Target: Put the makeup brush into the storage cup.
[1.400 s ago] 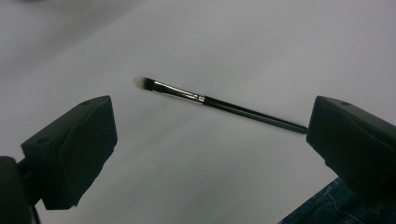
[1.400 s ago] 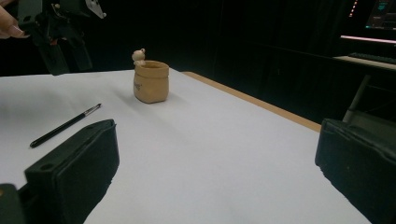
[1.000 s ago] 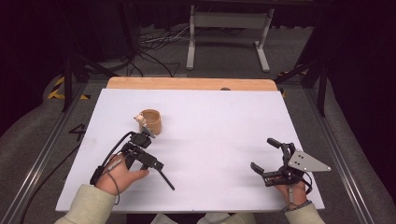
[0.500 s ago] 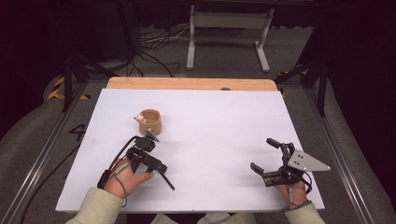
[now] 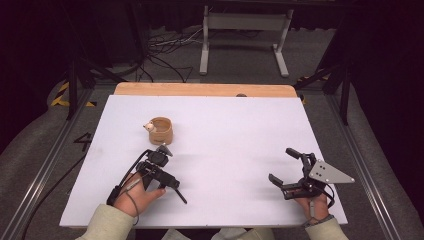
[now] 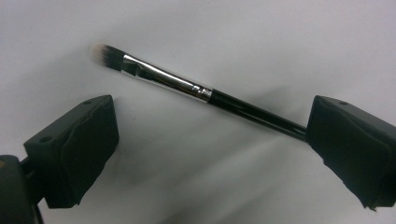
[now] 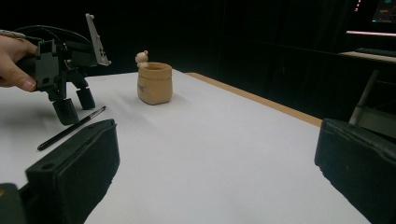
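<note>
A makeup brush [image 6: 187,86] with a black handle, silver ferrule and pale bristles lies flat on the white table [image 5: 230,130]. My left gripper [image 6: 210,137] hangs just above it, open, its jaws either side of the brush; the handle runs behind the right-hand jaw. From above, the left gripper [image 5: 160,170] covers the bristle end and the brush handle [image 5: 179,194] pokes out toward the front edge. A tan cup [image 5: 161,131] with a small bear figure stands just beyond. My right gripper [image 5: 280,165] rests open at the front right, holding nothing.
The right gripper view looks across the table at the left gripper [image 7: 70,100], the brush [image 7: 70,127] and the cup [image 7: 155,84]. A wooden strip [image 5: 200,90] edges the far side. A metal stand [image 5: 245,30] and cables lie on the floor beyond.
My left gripper has edged slightly right and settled over the brush. The brush, the cup and the right gripper have not moved.
</note>
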{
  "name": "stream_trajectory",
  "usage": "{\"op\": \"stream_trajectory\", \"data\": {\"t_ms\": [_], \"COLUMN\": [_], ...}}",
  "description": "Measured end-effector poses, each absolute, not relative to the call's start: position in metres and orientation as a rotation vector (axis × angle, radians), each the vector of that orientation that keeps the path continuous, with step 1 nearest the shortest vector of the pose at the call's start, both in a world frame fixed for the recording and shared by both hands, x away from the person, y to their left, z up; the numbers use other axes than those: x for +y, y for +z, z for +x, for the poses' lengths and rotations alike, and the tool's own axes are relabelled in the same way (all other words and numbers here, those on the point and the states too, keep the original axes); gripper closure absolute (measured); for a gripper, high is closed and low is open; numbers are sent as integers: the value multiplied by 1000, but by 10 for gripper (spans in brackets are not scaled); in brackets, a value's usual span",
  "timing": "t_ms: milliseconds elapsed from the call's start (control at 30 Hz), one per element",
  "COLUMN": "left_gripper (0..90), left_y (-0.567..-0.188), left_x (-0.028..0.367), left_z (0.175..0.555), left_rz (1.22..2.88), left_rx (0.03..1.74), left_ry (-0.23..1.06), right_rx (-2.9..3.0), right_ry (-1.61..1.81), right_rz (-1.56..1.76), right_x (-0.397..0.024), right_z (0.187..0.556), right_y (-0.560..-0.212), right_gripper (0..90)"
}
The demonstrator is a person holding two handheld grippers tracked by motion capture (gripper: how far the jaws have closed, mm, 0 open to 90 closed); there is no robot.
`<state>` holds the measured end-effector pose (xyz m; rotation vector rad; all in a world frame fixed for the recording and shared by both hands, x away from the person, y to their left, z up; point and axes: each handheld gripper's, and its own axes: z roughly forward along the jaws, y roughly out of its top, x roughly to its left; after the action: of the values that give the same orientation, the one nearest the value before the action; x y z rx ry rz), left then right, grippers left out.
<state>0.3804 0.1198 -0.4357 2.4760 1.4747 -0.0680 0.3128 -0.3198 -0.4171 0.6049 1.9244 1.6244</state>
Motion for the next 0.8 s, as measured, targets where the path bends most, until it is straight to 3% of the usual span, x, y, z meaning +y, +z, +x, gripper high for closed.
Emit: {"op": "stream_trajectory", "data": {"t_ms": [167, 433, 800], "left_gripper": [36, 81, 66], "left_y": [-437, -435, -435], "left_x": [114, 111, 112], "left_z": [377, 376, 379], "left_rz": [2502, 2492, 2437], "left_rx": [1480, 1501, 1515], "left_ry": [-13, -23, -54], "right_rx": [1927, 1924, 1931], "right_ry": [1617, 1617, 1608], "right_rz": [604, 608, 602], "right_x": [-319, -320, -319], "right_z": [313, 312, 313], "right_y": [-417, -417, -418], "right_gripper": [2, 4, 6]}}
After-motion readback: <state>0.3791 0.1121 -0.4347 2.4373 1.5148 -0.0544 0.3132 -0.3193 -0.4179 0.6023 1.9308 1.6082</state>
